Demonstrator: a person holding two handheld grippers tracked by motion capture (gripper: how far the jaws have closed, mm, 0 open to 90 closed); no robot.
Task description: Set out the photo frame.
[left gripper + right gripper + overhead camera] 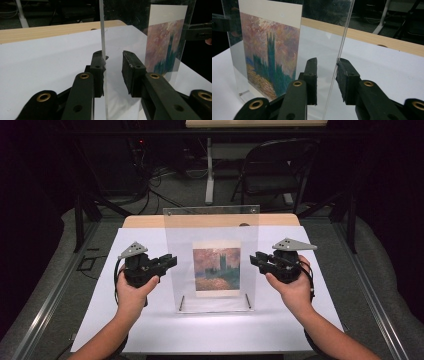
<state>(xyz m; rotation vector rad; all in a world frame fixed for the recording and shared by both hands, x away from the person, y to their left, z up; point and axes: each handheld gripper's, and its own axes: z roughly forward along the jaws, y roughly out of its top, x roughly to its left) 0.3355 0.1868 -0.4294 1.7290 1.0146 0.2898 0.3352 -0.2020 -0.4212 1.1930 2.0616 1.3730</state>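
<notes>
Nearest, at the near edge of the high view: a left hand and a right hand, each wrapped around a black gripper. Hover over a white sheet spread on a wooden table.

At mid-sheet, between the two: a clear acrylic frame, upright, with a painted print of a dark tower under a pink sky sandwiched inside. Left gripper at the frame's left edge, right gripper at its right edge, both pointing inward and level.

In the left gripper view: jaws apart, straddling the pane's edge. One pad touching or just beside the pane, the other clearly off it, so not clamped. In the right gripper view: likewise, jaws apart around the right edge, one pad against or just beside the acrylic, the other standing clear with a gap.

Two metal pins at the frame's near bottom corners. Far beyond the table: a dark folding chair on the floor.
</notes>
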